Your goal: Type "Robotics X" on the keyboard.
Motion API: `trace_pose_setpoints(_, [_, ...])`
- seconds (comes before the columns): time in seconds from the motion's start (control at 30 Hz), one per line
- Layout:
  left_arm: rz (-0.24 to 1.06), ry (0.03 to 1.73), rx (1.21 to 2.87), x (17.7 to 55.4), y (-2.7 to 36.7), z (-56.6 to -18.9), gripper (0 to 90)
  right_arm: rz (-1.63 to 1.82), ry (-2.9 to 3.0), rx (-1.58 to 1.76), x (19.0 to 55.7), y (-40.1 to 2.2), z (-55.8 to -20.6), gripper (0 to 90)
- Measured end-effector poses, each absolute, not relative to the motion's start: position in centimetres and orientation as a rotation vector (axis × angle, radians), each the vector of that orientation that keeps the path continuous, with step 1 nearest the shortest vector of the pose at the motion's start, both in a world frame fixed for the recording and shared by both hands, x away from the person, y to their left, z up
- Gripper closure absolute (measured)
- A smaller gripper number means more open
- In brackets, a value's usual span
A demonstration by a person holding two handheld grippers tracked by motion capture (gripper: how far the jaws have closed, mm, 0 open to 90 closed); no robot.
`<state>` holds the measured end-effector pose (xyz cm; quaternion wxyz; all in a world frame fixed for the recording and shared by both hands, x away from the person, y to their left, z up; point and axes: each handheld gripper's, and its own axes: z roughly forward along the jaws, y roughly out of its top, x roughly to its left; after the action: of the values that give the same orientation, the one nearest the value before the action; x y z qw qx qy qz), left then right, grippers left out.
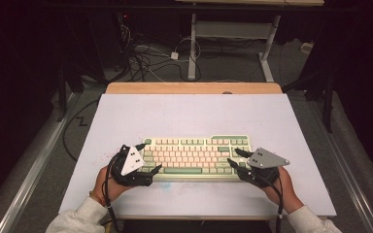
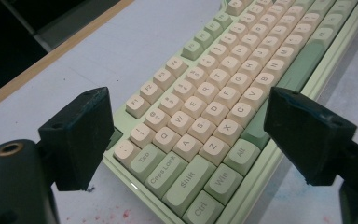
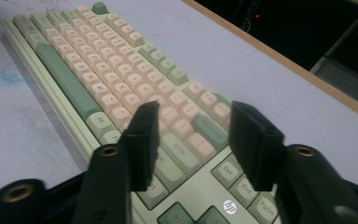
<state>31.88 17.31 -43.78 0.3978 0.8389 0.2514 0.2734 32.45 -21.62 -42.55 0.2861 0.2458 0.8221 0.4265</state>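
Dark room; cables [image 1: 145,60] litter the floor beyond a pale worktop [image 1: 189,114] with a wooden far edge. The green-and-cream keyboard [image 1: 196,158] lies near its front centre. Left tool [image 1: 148,158] straddles its left end, jaws wide. Right tool [image 1: 234,156] hovers over the right end, jaws narrower, gripping nothing. Faint pink stains; the keyboard's near corners are cut off in the gripper views.

Support: a white board [image 1: 184,111] is laid over a wooden table [image 1: 194,88].
Resting on it: a green-and-cream keyboard [image 1: 196,158] is placed near the front edge.
Surface marks: faint red specks [image 2: 116,215] are seen.
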Motion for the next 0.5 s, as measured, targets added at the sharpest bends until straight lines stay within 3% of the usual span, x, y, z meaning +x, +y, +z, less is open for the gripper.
trace_pose_setpoints(0.23, [0.691, 0.637, 2.123, 31.9, 17.4, -43.8, 15.4, 1.127, 2.232, 0.641, 32.8, -21.0, -42.6, 80.4])
trace_pose_setpoints(0.5, [0.691, 0.637, 2.121, 31.9, 17.4, -43.7, 15.3, 1.132, 2.255, 0.636, 33.0, -20.4, -42.6, 90.0])
